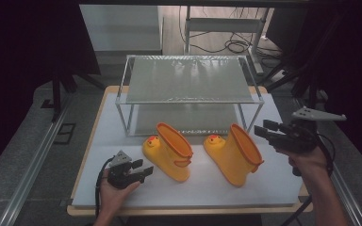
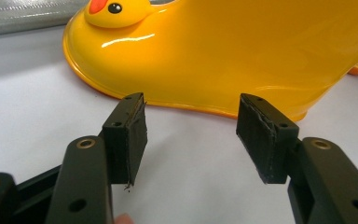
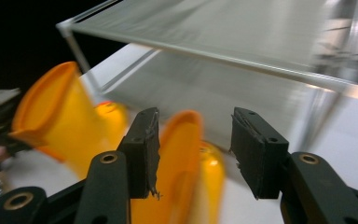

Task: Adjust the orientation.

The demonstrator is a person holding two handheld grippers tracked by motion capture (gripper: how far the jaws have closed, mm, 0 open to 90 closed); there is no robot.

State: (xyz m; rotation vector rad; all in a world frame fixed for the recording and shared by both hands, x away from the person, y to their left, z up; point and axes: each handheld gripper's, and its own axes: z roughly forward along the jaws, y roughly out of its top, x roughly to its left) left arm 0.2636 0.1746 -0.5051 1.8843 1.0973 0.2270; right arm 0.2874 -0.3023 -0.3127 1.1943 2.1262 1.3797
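Two yellow duck-faced rain boots stand upright on the white bench [image 1: 264, 188] before a two-tier wire shelf [image 1: 188, 94]; the left boot [image 1: 168, 150] could tip or skid if a pad strikes its glossy side before the grip closes. The left claw [image 1: 139, 170] gapes wide and empty, just short of that boot's sole. The right claw [image 1: 269, 129], also wide and empty, hovers beside the right boot [image 1: 234, 153], touching nothing.
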